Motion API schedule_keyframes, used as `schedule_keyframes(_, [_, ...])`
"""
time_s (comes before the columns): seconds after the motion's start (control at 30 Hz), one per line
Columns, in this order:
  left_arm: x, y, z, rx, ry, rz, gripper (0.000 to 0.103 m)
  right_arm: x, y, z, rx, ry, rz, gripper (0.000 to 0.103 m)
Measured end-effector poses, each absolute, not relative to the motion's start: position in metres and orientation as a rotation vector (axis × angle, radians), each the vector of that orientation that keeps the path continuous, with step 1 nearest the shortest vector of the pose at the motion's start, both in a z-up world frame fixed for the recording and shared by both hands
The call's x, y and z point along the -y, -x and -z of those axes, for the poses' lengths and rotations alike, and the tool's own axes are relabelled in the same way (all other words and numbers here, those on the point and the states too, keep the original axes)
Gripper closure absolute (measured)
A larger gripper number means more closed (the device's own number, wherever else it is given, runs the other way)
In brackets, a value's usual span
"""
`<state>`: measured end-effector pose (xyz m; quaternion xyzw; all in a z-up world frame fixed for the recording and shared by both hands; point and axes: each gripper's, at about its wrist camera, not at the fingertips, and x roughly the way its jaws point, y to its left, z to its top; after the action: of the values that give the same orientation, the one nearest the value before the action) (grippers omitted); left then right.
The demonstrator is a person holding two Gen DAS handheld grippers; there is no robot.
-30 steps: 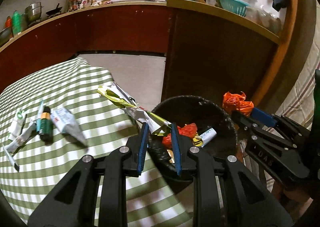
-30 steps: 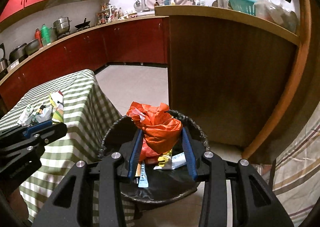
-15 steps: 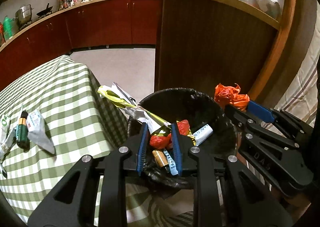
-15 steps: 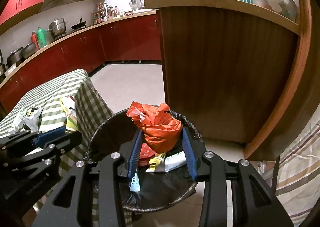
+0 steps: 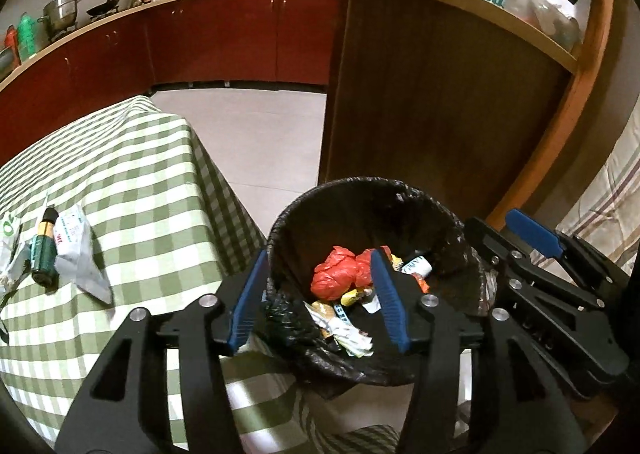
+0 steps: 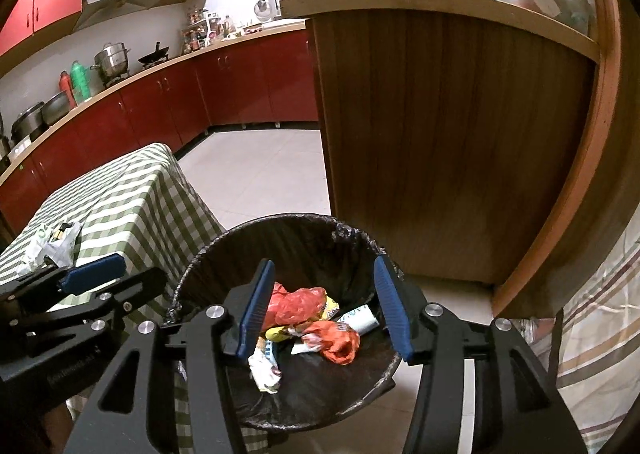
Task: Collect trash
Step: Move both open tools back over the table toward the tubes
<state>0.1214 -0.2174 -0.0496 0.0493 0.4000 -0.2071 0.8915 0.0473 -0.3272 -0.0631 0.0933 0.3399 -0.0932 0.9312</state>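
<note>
Left wrist: green bottle [image 5: 44,250] lengthwise upscreen.

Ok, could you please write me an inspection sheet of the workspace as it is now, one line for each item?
Surface: table with green checked cloth, left of the bin.
Job's things: black-lined bin holds orange bags, wrappers and a small white tube; on the cloth lie a green bottle and white wrappers.
Clutter: pots and bottles on the far kitchen counter.
Grippers: left gripper and right gripper both over the bin, jaws opening, nothing held between them.
Cables: nothing seen.
Surroundings: red cabinets, wooden counter side, tiled floor, striped cloth at the right.
</note>
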Motion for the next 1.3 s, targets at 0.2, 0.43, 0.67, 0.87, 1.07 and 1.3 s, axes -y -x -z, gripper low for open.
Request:
schedule_keyframes(0.2, [0.194, -0.120, 0.040, -0.815, -0.082, 0.396, 0.047, 0.315, -0.048, 0.060, -0.693, -0.191, 0.167, 0.052])
schedule_keyframes(0.43, [0.151, -0.116, 0.032, -0.810, -0.065, 0.324, 0.047, 0.282, -0.055, 0.052, -0.688, -0.181, 0.101, 0.052])
schedule_keyframes(0.67, [0.098, -0.115, 0.027, -0.812, -0.041, 0.225, 0.046, 0.238, -0.065, 0.046, -0.689, -0.162, 0.014, 0.052])
schedule_keyframes(0.87, [0.050, -0.113, 0.023, -0.810, -0.017, 0.118, 0.041, 0.199, -0.072, 0.041, -0.689, -0.139, -0.060, 0.052])
schedule_keyframes(1.07, [0.004, -0.114, 0.024, -0.827, 0.011, 0.006, 0.041, 0.167, -0.079, 0.039, -0.697, -0.114, -0.118, 0.051])
schedule_keyframes(1.3, [-0.041, -0.114, 0.032, -0.844, 0.031, -0.107, 0.034, 0.142, -0.087, 0.038, -0.711, -0.088, -0.159, 0.051])
